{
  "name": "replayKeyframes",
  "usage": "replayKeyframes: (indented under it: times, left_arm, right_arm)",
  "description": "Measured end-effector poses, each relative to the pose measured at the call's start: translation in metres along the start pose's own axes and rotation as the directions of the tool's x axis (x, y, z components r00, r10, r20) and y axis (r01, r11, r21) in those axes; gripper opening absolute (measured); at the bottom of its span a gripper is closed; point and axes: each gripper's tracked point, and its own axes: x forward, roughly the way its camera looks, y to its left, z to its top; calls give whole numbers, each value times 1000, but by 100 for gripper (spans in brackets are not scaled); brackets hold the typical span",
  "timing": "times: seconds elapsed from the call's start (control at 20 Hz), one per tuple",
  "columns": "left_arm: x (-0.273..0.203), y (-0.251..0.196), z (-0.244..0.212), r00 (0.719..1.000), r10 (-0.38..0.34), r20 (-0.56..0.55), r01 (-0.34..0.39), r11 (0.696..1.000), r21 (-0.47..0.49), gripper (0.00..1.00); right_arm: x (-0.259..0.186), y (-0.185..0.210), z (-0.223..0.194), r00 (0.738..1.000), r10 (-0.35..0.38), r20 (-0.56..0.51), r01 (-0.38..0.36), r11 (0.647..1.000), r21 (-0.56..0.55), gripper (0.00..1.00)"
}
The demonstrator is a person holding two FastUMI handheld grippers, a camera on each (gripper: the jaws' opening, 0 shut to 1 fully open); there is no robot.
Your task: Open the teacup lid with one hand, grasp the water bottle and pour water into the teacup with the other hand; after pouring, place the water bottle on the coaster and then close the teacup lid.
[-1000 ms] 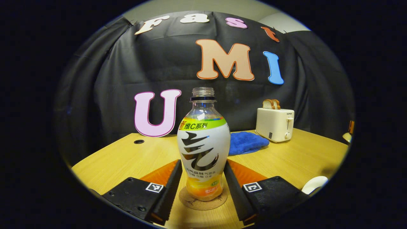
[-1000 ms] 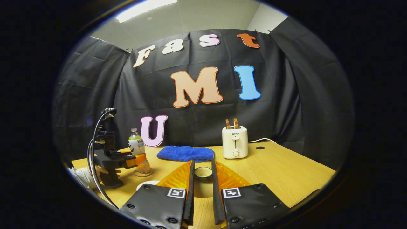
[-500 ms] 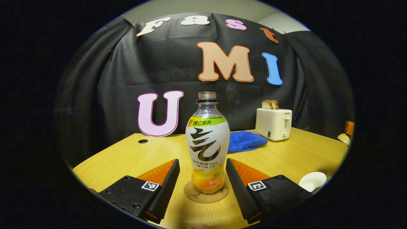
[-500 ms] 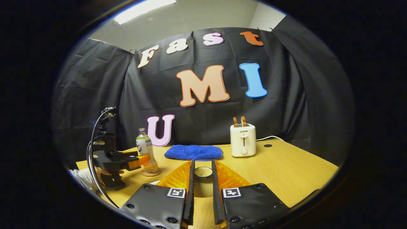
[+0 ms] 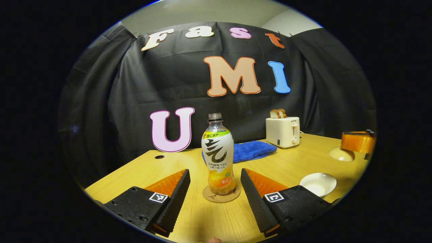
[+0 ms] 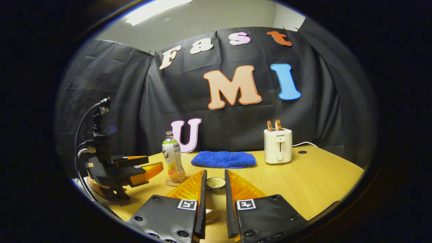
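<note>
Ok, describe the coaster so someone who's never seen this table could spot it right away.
Start at the white toaster on the wooden table, then move left past the blue cloth to the upright water bottle. The coaster is the small round cork disc under that bottle, flat and brown, unlike the white dish nearby.

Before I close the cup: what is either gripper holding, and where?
Right gripper grips the teacup lid, seemingly across its rim; left gripper is open, empty.

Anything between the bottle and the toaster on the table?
Yes. In both gripper views a blue cloth lies on the table between the water bottle and the toaster, near the back wall.
</note>
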Motion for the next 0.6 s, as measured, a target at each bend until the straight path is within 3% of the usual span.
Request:
replayKeyframes:
  times: [0.6]
  left_arm:
    - [-32, 0, 3, 1000, -14, 21, 14, 1000, 11, 89]
  right_arm:
    - [23, 29, -50, 995, 12, -101, -18, 998, -57, 28]
